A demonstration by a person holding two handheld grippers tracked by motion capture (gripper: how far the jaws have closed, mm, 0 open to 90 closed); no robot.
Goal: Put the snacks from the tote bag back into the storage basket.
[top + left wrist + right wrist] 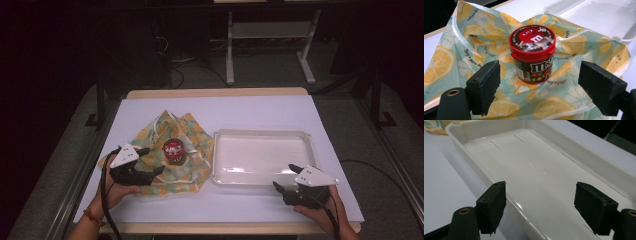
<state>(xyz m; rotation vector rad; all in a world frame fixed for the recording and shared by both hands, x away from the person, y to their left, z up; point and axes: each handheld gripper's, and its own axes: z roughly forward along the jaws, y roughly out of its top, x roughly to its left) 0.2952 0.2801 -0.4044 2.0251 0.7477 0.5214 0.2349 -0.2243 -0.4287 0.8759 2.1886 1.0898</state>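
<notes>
Left gripper view: left gripper (537, 82) fingers wide before the red-lidded brown candy jar (533, 53); loose lemon-print cloth (461, 62) could snag.

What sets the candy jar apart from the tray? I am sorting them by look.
The candy jar is a small, upright, red-lidded cylinder; the tray is wide, shallow, rectangular and plain white. The jar is closed and stands on the lemon-print cloth; the tray lies open and empty on the table. Neither is gripped.
</notes>
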